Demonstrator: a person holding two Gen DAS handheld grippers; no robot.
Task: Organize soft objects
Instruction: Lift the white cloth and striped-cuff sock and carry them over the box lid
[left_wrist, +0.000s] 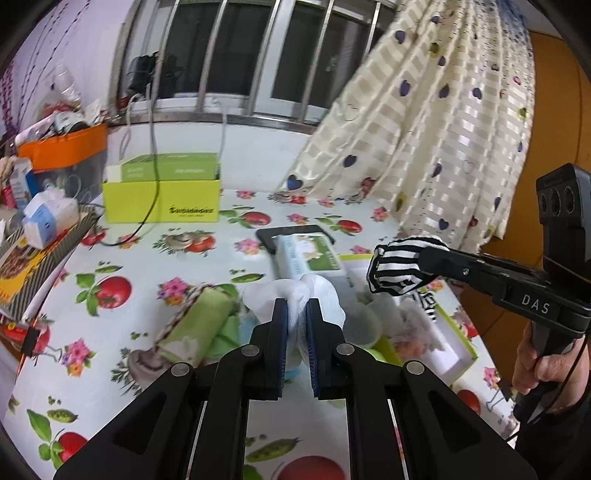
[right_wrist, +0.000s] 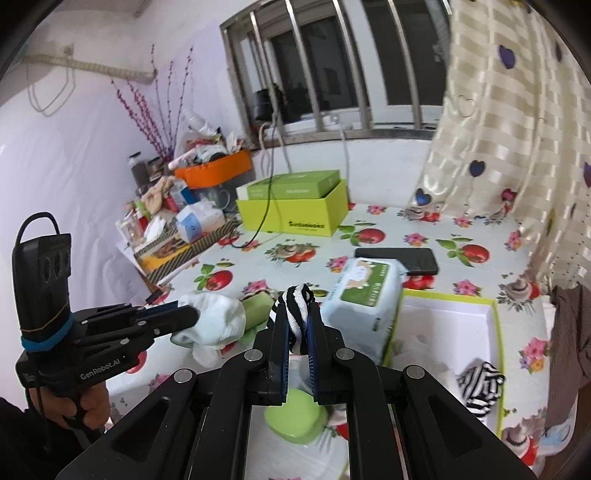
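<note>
My left gripper (left_wrist: 297, 308) is pinched on a bunched white cotton sock (left_wrist: 295, 295), held above the fruit-print tablecloth (left_wrist: 122, 258). My right gripper (right_wrist: 298, 317) is clamped on a rolled black-and-white striped sock (right_wrist: 297, 299), beside the pale-blue wet-wipes pack (right_wrist: 364, 314). Risk: each grip takes only a fold, so a sock could slip free or unroll before reaching the white, green-rimmed shallow box (right_wrist: 496, 314). Count: two held socks, one more striped sock (right_wrist: 480, 387) in the box, one green rolled cloth (left_wrist: 201, 321).

Two wrist views, angled down, close, sharing the table (left_wrist: 207, 258)
</note>
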